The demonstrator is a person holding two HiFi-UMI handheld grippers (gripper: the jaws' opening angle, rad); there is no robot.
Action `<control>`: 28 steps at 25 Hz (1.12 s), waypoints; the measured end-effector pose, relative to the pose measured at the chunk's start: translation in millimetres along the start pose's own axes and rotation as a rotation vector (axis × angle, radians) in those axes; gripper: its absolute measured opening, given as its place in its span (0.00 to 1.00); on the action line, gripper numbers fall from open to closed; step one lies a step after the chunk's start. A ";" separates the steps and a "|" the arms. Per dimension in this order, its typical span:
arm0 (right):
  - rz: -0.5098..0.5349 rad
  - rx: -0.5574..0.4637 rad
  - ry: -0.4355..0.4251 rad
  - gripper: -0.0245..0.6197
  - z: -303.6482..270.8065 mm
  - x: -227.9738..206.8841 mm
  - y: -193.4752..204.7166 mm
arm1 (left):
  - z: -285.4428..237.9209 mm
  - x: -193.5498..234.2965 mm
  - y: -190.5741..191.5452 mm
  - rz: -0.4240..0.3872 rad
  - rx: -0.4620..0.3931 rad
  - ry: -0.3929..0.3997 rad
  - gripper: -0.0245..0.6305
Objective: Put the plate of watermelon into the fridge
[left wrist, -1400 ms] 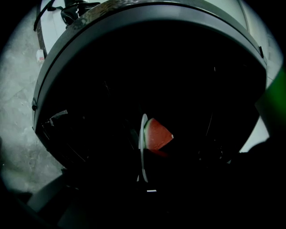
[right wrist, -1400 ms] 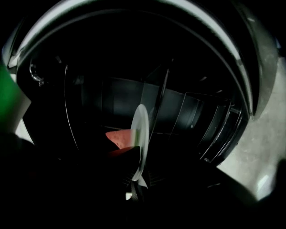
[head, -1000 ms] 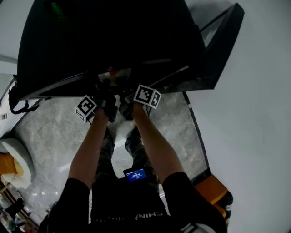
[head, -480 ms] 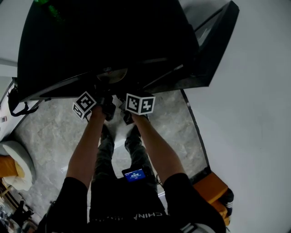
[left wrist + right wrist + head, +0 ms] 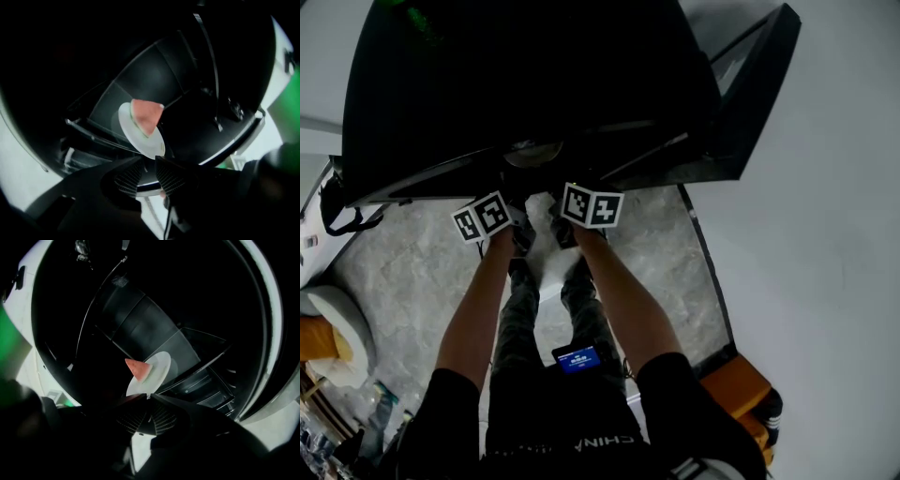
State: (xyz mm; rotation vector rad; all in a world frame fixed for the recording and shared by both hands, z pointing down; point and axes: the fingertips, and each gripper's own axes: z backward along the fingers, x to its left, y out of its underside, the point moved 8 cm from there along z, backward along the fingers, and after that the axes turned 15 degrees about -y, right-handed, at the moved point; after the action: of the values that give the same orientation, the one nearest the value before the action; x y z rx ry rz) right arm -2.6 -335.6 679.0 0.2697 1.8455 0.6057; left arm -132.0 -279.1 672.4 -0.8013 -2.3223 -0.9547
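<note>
A white plate (image 5: 140,138) carrying a red watermelon wedge (image 5: 146,117) rests on a glass shelf (image 5: 108,108) inside the dark fridge (image 5: 525,84). My left gripper (image 5: 149,161) sits just below the plate's rim. Its jaws are opening, there is a gap between the pads, and the rim lies just past their tips. From the other side, my right gripper (image 5: 146,398) has its jaws nearly together at the rim of the plate (image 5: 157,369), beside the wedge (image 5: 138,369). In the head view the plate (image 5: 532,153) peeks out under the fridge top.
The fridge door (image 5: 750,84) stands open at the right, next to a white wall (image 5: 825,234). Below me is a marble floor (image 5: 403,272). A white round object (image 5: 337,328) lies at the left and an orange thing (image 5: 741,389) at the lower right.
The left marker cube has shifted a little to the right and turned. The right cube has risen slightly. The plate stays in the fridge opening, and its red no longer shows from above.
</note>
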 end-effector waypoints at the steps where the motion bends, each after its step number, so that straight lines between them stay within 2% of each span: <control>1: 0.004 -0.001 0.003 0.09 0.0 0.1 -0.6 | 3.2 -1.1 0.0 -0.046 -0.018 -0.022 0.16; 5: 0.056 0.007 0.029 0.09 0.2 4.2 -2.3 | 11.2 -6.9 -3.5 -0.284 -0.100 -0.124 0.15; 8: 0.086 0.012 0.036 0.09 -0.5 6.7 -4.1 | 6.2 -9.9 -6.2 -0.376 -0.101 -0.150 0.12; 10: 0.094 0.022 0.037 0.09 -1.6 6.1 -4.8 | 3.1 -10.8 -7.5 -0.390 -0.098 -0.153 0.08; 16: 0.135 0.049 0.054 0.09 -9.2 1.3 -14.8 | -5.7 -14.5 -14.9 -0.416 -0.095 -0.169 0.08; 28: 0.143 0.054 0.096 0.09 -27.6 -3.9 -40.4 | -25.8 -18.9 -37.2 -0.433 -0.079 -0.170 0.07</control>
State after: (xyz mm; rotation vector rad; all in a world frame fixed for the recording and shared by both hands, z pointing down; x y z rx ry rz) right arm -22.5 -379.0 667.7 0.4173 1.9489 0.6781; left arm -138.2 -326.1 659.9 -0.4251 -2.6844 -1.2025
